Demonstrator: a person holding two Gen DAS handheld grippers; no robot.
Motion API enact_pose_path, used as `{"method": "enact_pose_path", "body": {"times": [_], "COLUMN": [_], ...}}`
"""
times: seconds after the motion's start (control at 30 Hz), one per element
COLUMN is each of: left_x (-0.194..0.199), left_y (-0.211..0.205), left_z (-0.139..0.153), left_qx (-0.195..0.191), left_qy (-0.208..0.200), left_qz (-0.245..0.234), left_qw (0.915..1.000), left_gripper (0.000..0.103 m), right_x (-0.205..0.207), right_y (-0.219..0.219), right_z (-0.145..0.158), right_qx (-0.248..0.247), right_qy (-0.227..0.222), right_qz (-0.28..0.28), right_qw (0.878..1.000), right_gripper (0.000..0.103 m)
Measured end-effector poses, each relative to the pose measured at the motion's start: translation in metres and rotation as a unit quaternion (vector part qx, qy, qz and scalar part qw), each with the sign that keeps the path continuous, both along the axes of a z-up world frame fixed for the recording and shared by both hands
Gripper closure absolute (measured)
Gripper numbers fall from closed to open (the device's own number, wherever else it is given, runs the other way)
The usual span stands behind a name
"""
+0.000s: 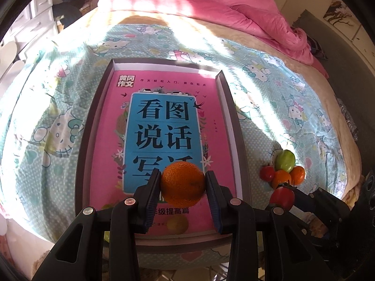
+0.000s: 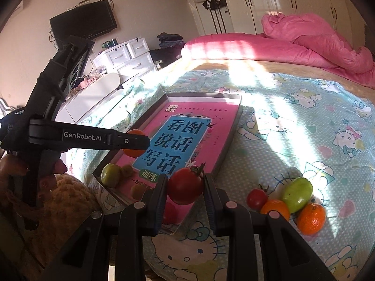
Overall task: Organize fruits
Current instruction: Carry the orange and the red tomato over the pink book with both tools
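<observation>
While the left tool [image 1: 182,182] covers the lower print of the pink book [image 1: 164,121] lining the tray [image 1: 90,126], it grips a dimpled orange [image 1: 182,183] above that tray. Right of the tray, the right tool [image 2: 185,186] clamps a glossy red tomato [image 2: 185,185]. Beyond it, a fruit pile [image 2: 291,203] rests on the bed. A green fruit [image 2: 110,174] sits in the tray's near corner.

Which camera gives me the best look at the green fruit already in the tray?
The right wrist view. There the green fruit sits unobstructed in the near-left corner of the tray. In the left wrist view that corner is hidden behind the left gripper, leaving at most a sliver.
</observation>
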State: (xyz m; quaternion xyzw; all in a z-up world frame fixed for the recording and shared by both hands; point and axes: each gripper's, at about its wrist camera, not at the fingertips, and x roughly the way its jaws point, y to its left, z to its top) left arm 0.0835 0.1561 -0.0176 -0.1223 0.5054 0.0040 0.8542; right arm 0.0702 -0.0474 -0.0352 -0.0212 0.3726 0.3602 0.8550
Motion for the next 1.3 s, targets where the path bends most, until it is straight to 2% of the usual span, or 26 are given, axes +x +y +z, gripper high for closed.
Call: {"method": "enact_pose_path", "body": {"times": [0.63,1.3], "left_x": [0.0,0.001], "left_y": [0.001,0.001], "left_z": [-0.035,-0.053], "left_qx": [0.0,0.008], "left_qy": [0.037,0.055], "left_qz": [-0.015,-0.021], "left_qw": [0.9992,0.9983], "left_gripper": [0.063,0.063], "right_x": [0.009,0.019], "right_y": [0.037,0.056], "right_z": [-0.022,-0.045], "right_qx": [-0.039,-0.072], "right_qy": [0.011,0.03], "right_qz": [0.026,0.036], "right_qw": [0.999,0.996], "right_gripper": [0.072,0.072]}}
